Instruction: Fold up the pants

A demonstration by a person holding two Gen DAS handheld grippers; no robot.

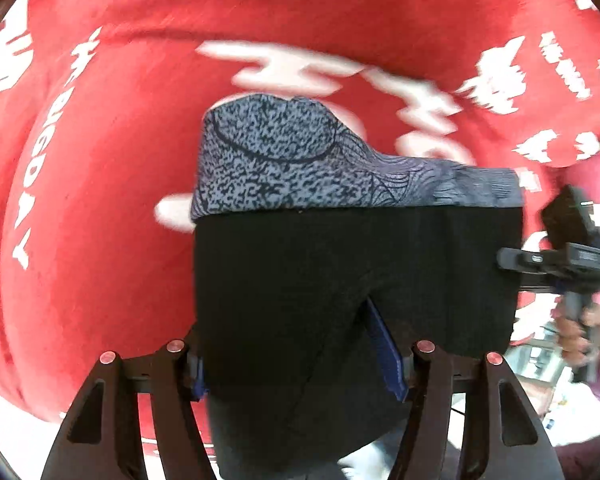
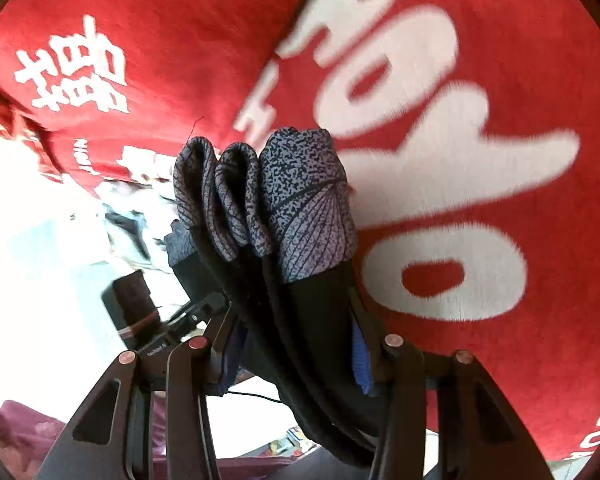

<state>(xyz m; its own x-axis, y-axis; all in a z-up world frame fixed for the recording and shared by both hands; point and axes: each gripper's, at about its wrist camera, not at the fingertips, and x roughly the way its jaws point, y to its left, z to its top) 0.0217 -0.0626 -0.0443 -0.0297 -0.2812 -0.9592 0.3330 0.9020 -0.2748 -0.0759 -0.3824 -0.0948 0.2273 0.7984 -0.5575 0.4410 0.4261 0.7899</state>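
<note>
Pants (image 1: 340,280), black with a speckled grey cuff, hang folded between my left gripper (image 1: 298,364) and right gripper (image 2: 296,364), both pinching cloth above the red blanket (image 1: 112,208). Bunched layers could slip from my right fingers (image 2: 362,360), spoiling the fold.

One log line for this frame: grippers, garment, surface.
left gripper: shut on pants | right gripper: shut on pants | black pants with grey speckled cuffs: bunched, held up | red printed cloth: behind
</note>
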